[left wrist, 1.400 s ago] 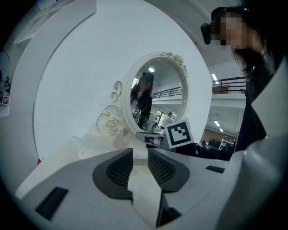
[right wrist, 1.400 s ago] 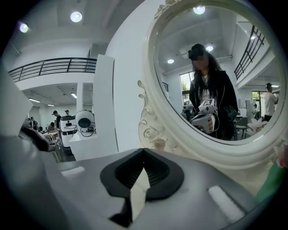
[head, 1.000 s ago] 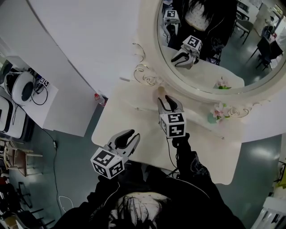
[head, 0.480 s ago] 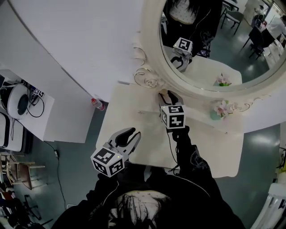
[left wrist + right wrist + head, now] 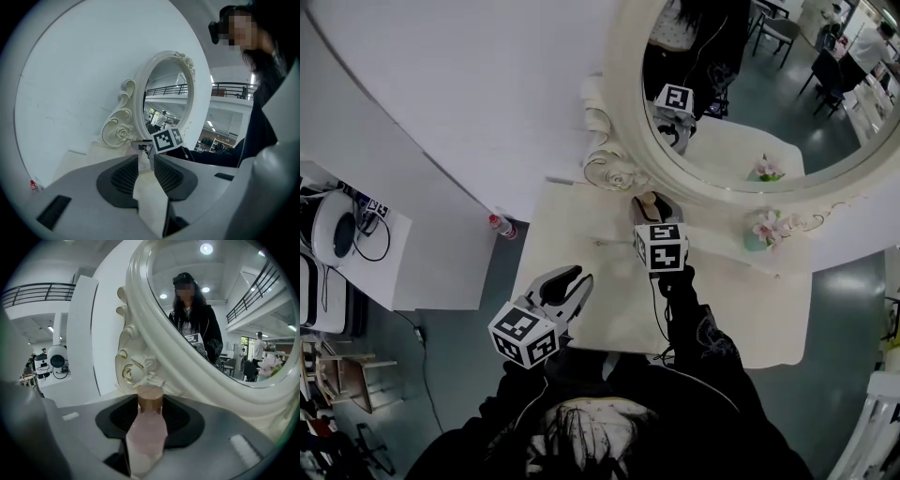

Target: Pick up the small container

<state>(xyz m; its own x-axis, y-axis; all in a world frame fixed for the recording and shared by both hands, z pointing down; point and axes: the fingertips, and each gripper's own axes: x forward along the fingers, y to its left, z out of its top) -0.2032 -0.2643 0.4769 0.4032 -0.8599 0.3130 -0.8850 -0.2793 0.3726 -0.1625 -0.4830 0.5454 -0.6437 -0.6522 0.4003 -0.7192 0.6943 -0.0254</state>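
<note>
Right gripper (image 5: 649, 206) reaching to the back edge of the vanity table (image 5: 741, 309), jaws standing wide around the small container (image 5: 146, 437), a pink bottle with a brown cap, sitting just beside the mirror (image 5: 615, 171) and its scrolled frame, left gripper (image 5: 567, 279) hovering at the table's front left edge, jaws closed together, holding nothing
</note>
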